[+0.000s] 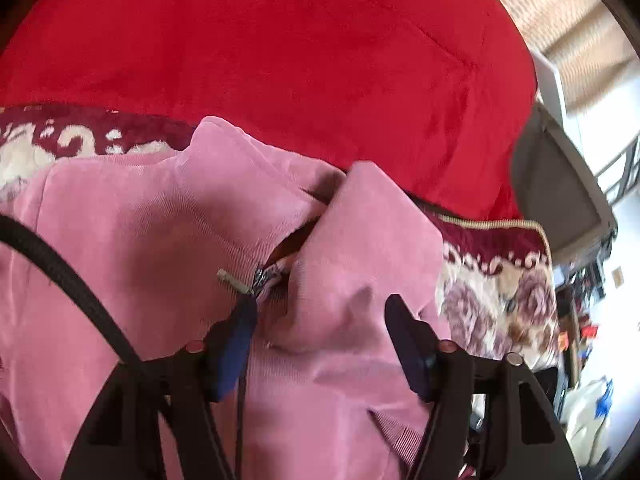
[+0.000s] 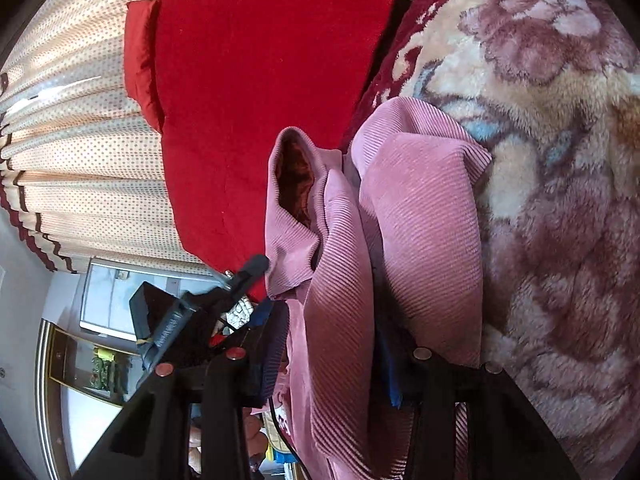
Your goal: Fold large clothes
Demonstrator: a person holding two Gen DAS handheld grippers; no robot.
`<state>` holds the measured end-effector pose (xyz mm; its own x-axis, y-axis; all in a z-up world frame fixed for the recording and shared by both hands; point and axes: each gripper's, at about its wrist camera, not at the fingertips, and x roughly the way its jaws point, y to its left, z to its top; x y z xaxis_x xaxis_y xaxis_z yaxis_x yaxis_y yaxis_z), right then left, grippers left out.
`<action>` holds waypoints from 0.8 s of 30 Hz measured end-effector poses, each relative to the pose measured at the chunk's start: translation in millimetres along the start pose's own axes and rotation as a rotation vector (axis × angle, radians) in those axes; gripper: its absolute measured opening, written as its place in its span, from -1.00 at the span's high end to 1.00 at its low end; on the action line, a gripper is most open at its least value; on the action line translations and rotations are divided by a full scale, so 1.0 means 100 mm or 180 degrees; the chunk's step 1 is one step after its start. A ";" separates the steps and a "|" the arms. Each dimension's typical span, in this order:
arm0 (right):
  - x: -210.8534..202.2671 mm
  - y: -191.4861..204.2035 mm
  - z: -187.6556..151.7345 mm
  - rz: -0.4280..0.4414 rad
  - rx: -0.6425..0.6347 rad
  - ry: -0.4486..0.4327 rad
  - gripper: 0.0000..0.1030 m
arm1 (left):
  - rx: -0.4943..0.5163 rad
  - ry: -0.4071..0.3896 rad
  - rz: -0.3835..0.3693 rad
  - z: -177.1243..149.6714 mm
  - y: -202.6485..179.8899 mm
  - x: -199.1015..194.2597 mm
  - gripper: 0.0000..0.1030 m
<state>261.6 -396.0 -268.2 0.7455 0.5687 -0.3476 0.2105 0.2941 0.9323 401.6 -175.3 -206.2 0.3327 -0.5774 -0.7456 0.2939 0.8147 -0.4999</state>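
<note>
Right now, line by line, what my two sets of jaws face
Garment: a pink ribbed jacket [image 1: 152, 240] with a zip lies crumpled on a floral plush blanket [image 1: 500, 292], its collar toward a red cover [image 1: 280, 60] spread behind it
Zip: the metal pull [image 1: 230, 280] rests on the jacket front, just beyond my left blue pad
Left gripper [image 1: 320, 320]: my jaws stand fairly wide over the collar area, a soft bulge of pink cloth rising between the fingers [image 1: 404, 344]; I cannot see the pads pressing on it
Right gripper [image 2: 328, 344]: my jaws are narrow and clamp a thick fold of the jacket [image 2: 420, 200], the ribbed cloth running up between them
Opening: in the right wrist view a sleeve or collar mouth [image 2: 296, 180] gapes, dark reddish lining inside; nothing else shows in it
In the way: a black cable [image 1: 68, 280] crosses the left wrist view over the jacket
Around: a dotted cream curtain [image 2: 80, 140] behind the red cover, the other gripper's black frame [image 2: 192, 312] at the left of the right wrist view, a grey chair-like shape [image 1: 560, 200] and cluttered shelves, blurred
Writing: none I can read
</note>
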 end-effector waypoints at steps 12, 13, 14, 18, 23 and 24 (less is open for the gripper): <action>-0.04 -0.03 0.02 -0.0050 -0.0079 0.0012 0.13 | 0.0069 0.0024 -0.0024 -0.02 -0.01 0.13 0.77; -0.05 -0.01 0.02 -0.0079 -0.0142 -0.0010 0.13 | 0.0099 -0.0015 0.0010 -0.03 0.00 0.06 0.78; -0.06 0.02 0.02 -0.0086 -0.0182 -0.0021 0.13 | 0.0109 -0.0044 0.0026 -0.05 0.02 -0.01 0.78; -0.08 0.16 -0.03 0.0003 -0.0359 -0.0002 0.13 | 0.0030 -0.0181 0.0051 -0.19 0.27 -0.46 0.80; -0.05 0.40 -0.18 -0.0003 -0.0745 0.0073 0.13 | -0.0078 -0.0159 0.0372 -0.49 0.77 -0.95 0.62; -0.02 0.46 -0.23 -0.0032 -0.0856 0.0102 0.13 | -0.0141 -0.0129 0.0439 -0.57 0.87 -1.01 0.59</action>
<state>254.9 -366.0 -227.3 0.7230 0.5875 -0.3636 0.0390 0.4908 0.8704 342.3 -43.0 -199.6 0.4034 -0.4607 -0.7906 0.2033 0.8876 -0.4134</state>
